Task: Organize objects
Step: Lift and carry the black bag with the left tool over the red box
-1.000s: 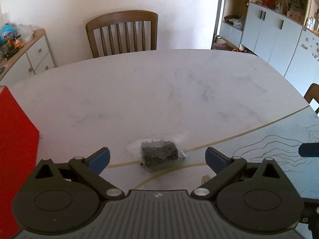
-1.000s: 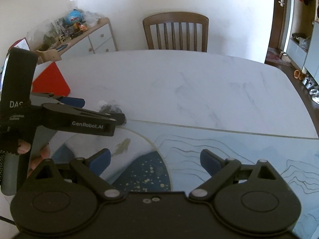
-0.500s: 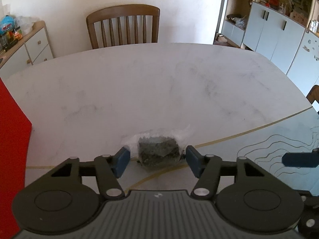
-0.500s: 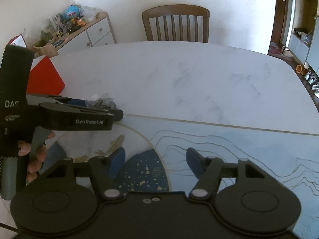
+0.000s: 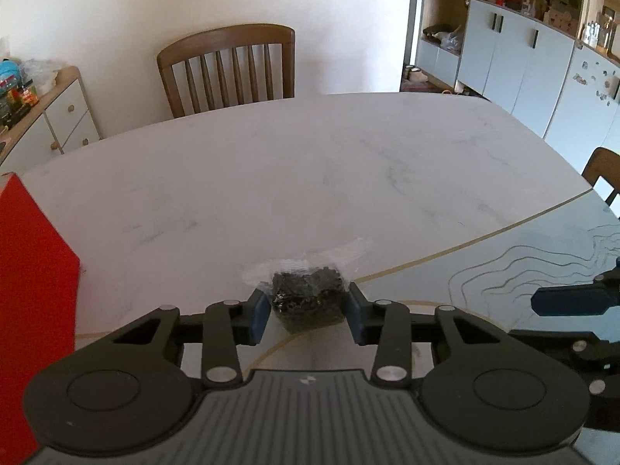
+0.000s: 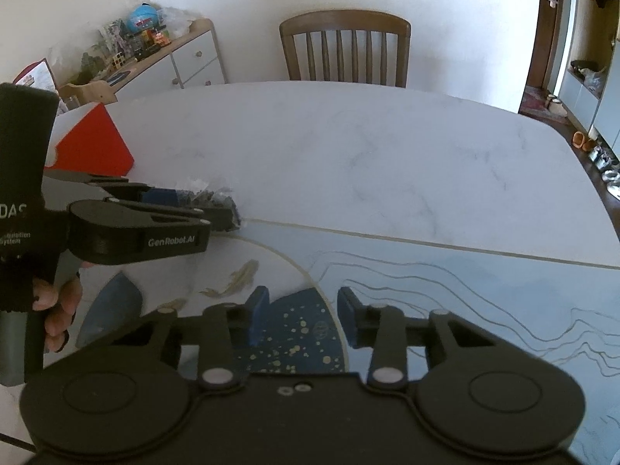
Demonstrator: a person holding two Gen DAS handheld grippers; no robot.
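While a red box [image 5: 35, 290] is standing left of the dark packet [image 5: 308, 302], my left tool [image 5: 308, 312] is closing onto it; my right tool [image 6: 302, 316], narrowing too, is holding nothing.

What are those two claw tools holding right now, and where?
The left gripper, whose fingers have just been closing, pinches the clear packet of dark stuff by its two sides. The right gripper, also just closing, holds nothing.

Left claw [image 6: 217, 209] arm reads "GenRobot.AI" in white, seen in right wrist view. Its black handle [image 6: 23, 178] shows "DAS" & partly cut "...quisition System". No other legible txt.
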